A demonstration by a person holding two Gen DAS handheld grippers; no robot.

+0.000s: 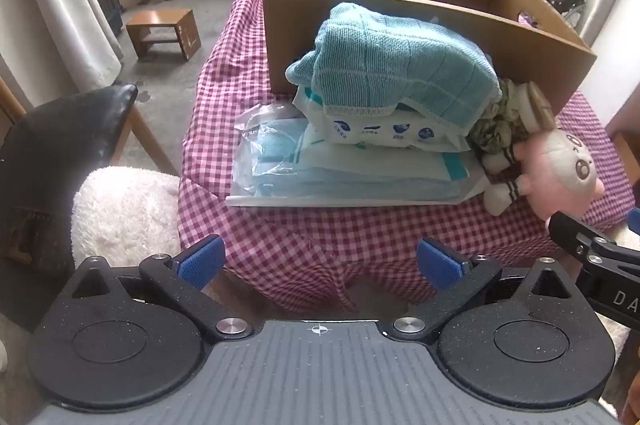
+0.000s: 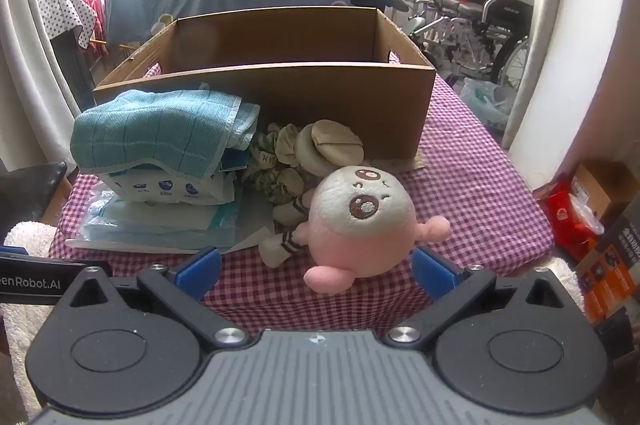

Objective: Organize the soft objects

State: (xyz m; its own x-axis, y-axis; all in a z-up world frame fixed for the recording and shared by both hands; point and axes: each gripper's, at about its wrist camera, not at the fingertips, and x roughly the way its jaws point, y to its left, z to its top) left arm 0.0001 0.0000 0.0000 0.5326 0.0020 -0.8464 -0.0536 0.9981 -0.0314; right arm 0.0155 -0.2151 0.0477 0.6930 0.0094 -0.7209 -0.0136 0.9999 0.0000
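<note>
A teal knit towel (image 1: pixel 400 69) (image 2: pixel 160 129) lies on top of white soft packs (image 1: pixel 384 133) and a flat blue bag of masks (image 1: pixel 320 173) (image 2: pixel 160 221). Beside the pile sit green scrunchies (image 2: pixel 276 161), beige puffs (image 2: pixel 328 145) and a pink plush toy (image 2: pixel 360 221) (image 1: pixel 560 165). An open cardboard box (image 1: pixel 420 21) (image 2: pixel 280 85) stands behind them. My left gripper (image 1: pixel 320 265) is open over the table's front edge, short of the pile. My right gripper (image 2: pixel 316 271) is open, the plush toy's foot lying just ahead between its blue pads (image 2: pixel 200 271).
The table wears a pink checked cloth (image 1: pixel 280 233) (image 2: pixel 460 177). A black chair back (image 1: pixel 60 145) and white fluffy cushion (image 1: pixel 120 213) stand at the left. Wheelchairs (image 2: pixel 480 21) sit behind; red and orange boxes (image 2: pixel 584 217) at right. A small wooden stool (image 1: pixel 164 33) is on the floor.
</note>
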